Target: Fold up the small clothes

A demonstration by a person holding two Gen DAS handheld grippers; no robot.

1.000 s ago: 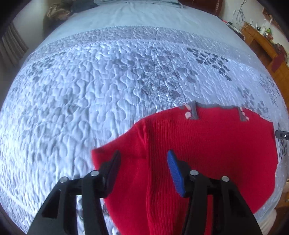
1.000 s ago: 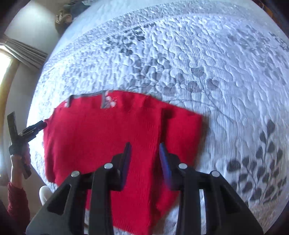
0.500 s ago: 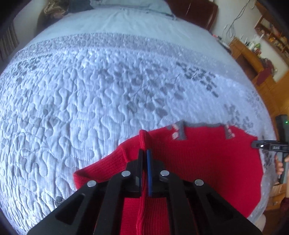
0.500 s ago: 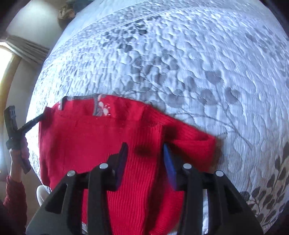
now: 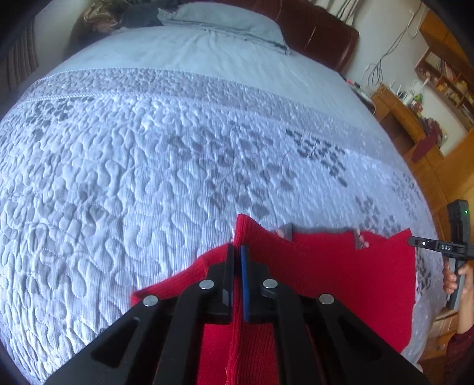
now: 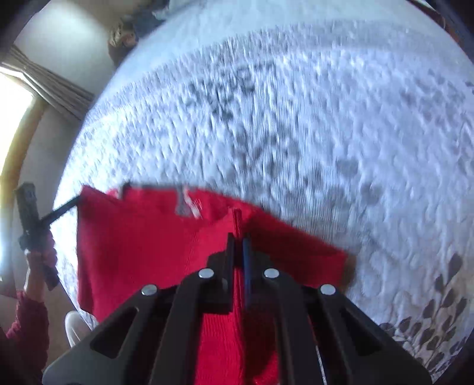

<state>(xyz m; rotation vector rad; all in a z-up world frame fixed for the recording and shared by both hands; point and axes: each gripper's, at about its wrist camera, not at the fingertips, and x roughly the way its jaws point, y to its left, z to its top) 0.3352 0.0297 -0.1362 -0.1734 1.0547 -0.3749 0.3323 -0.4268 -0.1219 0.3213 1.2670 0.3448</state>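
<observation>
A small red knit sweater with a grey neckline lies near the front edge of the bed. My left gripper is shut on a raised ridge of its left shoulder and holds it lifted off the quilt. My right gripper is shut on a ridge of the sweater at its right shoulder. Each gripper also shows at the edge of the other's view, the right gripper in the left wrist view and the left gripper in the right wrist view. The right wrist view is blurred.
The bed is covered with a pale blue-grey quilted bedspread with a grey leaf pattern. A pillow and brown headboard stand at the far end. Wooden furniture stands to the right. A curtained window is on the left.
Both grippers closed on the sweater's shoulders, the left first, the right within the last half second. The pinched fabric has risen off the quilt.
</observation>
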